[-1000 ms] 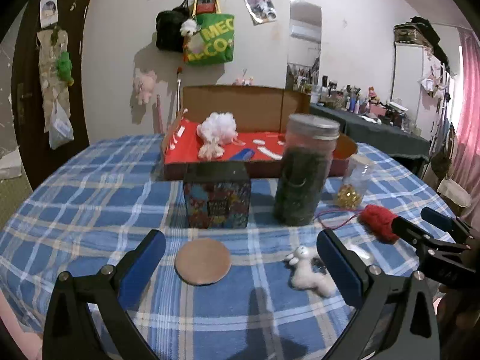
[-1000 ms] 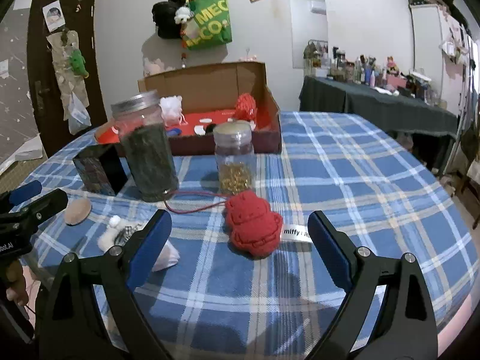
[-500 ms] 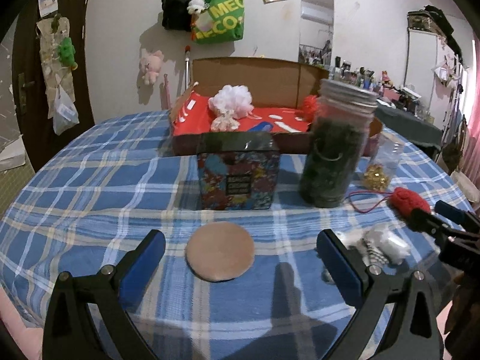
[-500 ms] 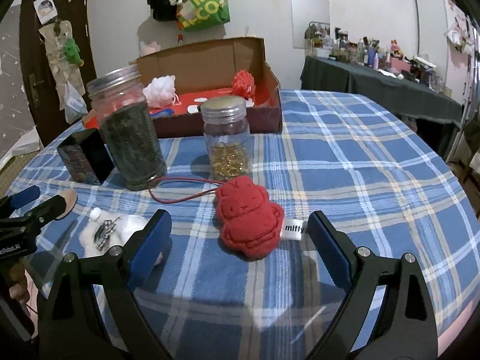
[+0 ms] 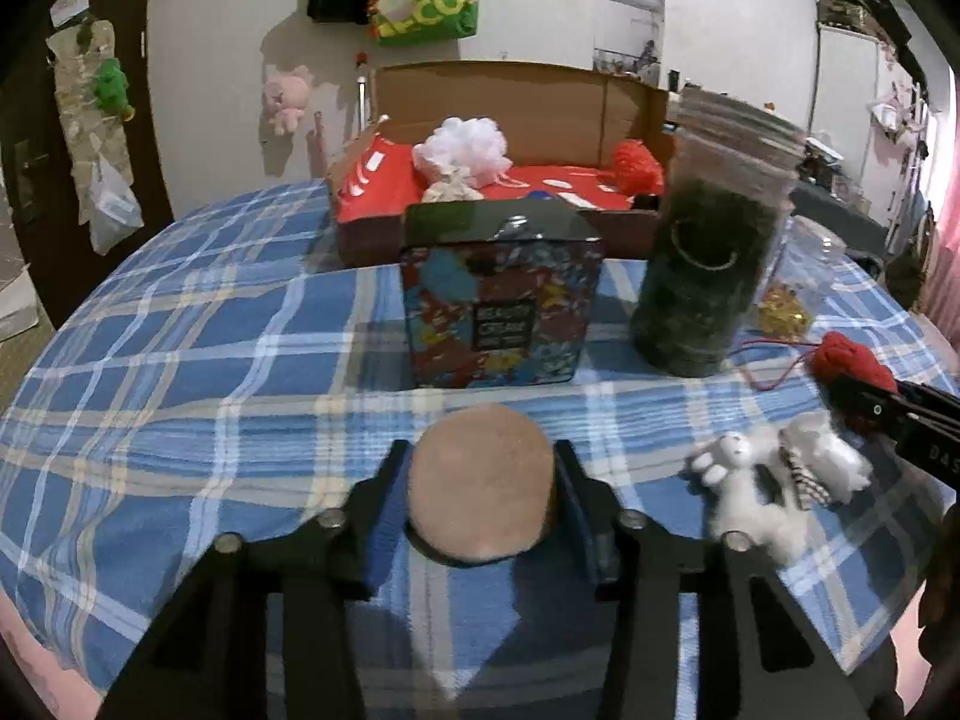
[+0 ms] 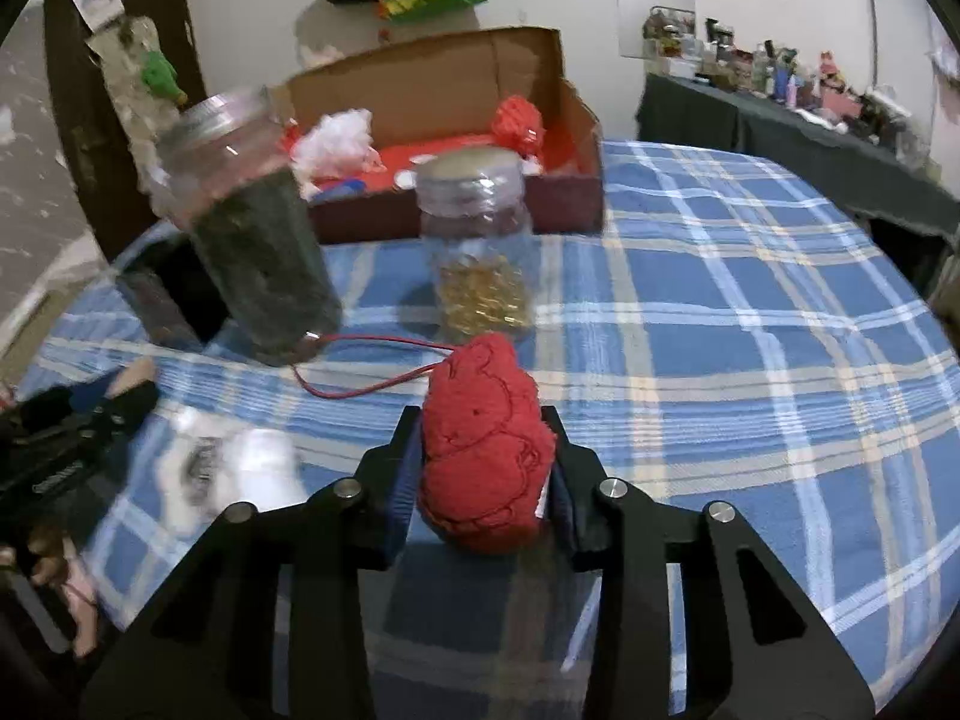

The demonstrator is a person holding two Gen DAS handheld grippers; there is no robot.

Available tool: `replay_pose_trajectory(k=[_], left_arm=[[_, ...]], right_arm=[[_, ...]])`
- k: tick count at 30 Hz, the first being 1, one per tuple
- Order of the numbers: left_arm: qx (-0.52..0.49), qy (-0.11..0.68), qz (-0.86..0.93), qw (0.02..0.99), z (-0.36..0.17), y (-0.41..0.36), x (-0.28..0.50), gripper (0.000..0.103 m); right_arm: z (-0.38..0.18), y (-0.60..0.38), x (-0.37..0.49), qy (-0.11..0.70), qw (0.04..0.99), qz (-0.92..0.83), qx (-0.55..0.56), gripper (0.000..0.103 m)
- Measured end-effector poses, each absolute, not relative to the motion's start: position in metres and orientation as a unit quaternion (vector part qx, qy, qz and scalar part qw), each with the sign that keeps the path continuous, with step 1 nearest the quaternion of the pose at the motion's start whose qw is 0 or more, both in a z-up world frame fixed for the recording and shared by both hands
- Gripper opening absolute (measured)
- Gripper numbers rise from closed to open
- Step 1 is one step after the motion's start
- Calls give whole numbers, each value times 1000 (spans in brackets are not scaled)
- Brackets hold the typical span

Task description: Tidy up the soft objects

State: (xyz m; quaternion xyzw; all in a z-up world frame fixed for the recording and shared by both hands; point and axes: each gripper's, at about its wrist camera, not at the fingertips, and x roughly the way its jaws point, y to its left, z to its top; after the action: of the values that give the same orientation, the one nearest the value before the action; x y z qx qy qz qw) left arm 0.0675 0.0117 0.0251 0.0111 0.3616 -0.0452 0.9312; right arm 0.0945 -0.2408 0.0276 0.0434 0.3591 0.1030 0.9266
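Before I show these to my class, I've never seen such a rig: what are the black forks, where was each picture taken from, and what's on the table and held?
The black forks are hand-held grippers, one in each of a person's hands. Each carries a camera looking forward along its fingers, so each picture is one gripper's own view.

In the left view, the left gripper is shut on a round tan pad. In the right view, the right gripper is shut on a red plush toy.

On the blue plaid tablecloth stand a colourful tin, a tall jar of dark material, a smaller jar of gold bits and a cardboard box. A white plush animal lies there too.
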Motion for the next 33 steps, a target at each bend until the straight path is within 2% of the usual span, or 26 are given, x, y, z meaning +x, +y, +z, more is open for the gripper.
replay_pose_trajectory(k=[2, 9, 33], left_arm=[[0, 354, -57, 933, 30, 10, 64, 36], [2, 332, -93, 939, 47, -4, 60, 34], [6, 336, -108, 936, 45, -11, 60, 34]], right_arm=[[32, -240, 90, 349, 929, 111, 49, 35], [43, -231, 83, 334, 932, 130, 52, 35], [39, -226, 84, 342, 927, 142, 57, 35]])
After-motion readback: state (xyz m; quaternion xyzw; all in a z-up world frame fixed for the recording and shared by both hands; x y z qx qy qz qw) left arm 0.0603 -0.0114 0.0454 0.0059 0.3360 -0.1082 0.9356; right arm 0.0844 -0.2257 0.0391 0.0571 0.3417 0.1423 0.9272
